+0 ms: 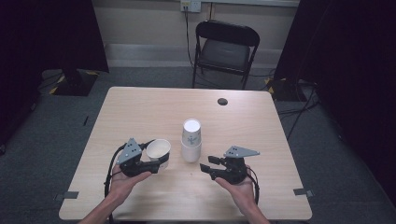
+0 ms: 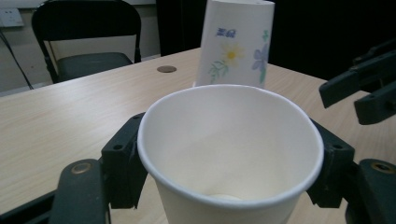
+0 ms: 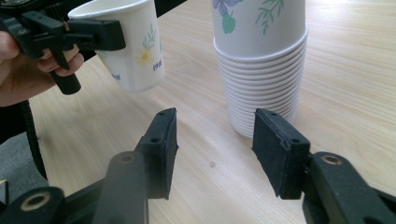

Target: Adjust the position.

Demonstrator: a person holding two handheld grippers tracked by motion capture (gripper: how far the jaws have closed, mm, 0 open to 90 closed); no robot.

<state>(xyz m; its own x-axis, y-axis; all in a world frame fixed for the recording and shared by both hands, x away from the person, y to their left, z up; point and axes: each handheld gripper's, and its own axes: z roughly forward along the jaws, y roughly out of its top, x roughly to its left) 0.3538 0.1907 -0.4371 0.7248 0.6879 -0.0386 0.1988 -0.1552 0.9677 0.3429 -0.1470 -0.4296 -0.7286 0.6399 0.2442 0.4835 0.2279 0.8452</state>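
the left gripper (image 1: 156, 163) has its jaws closed on 1 upright paper cup (image 1: 158, 150), held off the desk (image 1: 140, 112) beside the upside-down cup stack (image 1: 191, 140). the right gripper (image 1: 210, 164), jaws wide and empty, sits near the stack. likely next: set this cup down.

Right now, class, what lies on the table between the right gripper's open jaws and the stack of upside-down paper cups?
Nothing: in the right gripper view, bare wood separates the right gripper from the cup stack, save one tiny speck.
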